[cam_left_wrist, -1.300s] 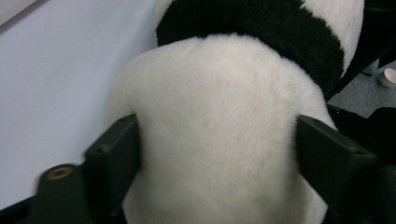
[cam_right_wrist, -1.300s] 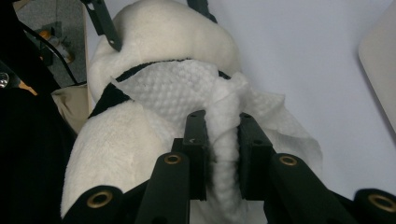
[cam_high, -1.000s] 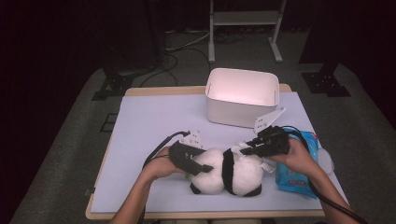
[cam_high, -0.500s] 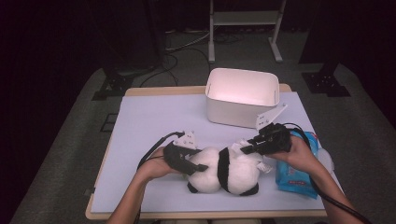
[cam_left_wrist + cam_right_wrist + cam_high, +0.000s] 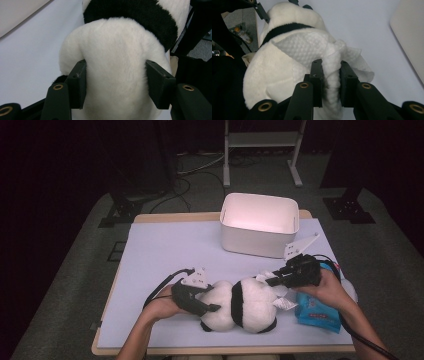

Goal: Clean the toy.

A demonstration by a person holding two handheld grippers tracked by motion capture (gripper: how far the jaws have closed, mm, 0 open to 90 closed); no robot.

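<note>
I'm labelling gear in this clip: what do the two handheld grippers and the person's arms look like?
Both grippers, left and right, are black, each topped by a grey three-cornered plate and trailing a black cable. Their blocky black jaws carry brass-ringed holes. The forearms are bare, no sleeves visible.

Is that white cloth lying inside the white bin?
No, the right gripper pinches the wet wipe against the plush panda, apart from the bin.

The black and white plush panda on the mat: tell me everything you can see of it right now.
The black and white plush panda looks soft and furry: white body, a black band across its middle, small black limbs at the near edge. It lies on its side on the pale lilac mat, in front of the white bin. The left gripper clamps its rounded white end; the right gripper presses a white textured wipe against it.
</note>
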